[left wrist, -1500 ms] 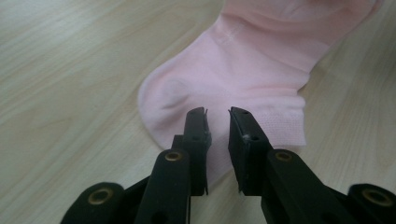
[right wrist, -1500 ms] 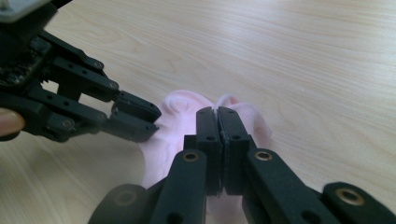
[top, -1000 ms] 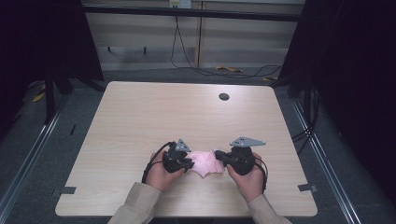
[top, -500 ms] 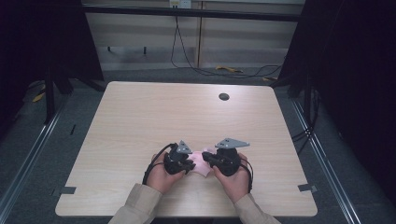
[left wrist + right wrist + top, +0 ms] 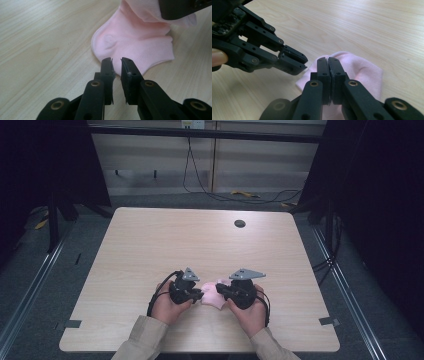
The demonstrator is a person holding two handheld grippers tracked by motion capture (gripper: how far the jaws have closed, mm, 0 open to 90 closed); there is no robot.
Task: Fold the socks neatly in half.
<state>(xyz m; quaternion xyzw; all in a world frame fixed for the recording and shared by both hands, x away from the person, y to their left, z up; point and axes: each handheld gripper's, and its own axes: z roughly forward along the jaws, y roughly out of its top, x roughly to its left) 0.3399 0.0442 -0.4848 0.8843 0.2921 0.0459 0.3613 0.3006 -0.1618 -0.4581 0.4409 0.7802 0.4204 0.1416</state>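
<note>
The pink sock [image 5: 135, 47] lies flat on the wooden counter [image 5: 165, 245] between the two grippers, its heel and lower edge just ahead of the left gripper [image 5: 116, 63], whose jaws stand narrow with a slim gap and nothing between them. The right gripper [image 5: 328, 62] has its jaws pressed together at the sock's far edge, and from its own view they seem to pinch a fold of the cloth lifted over the rest. The step looks like folding the sock. To do it well, the right jaws should keep their pinch while carrying the fold straight across, low over the counter, while the left jaws press on the near edge so the lower layer does not drag along.
</note>
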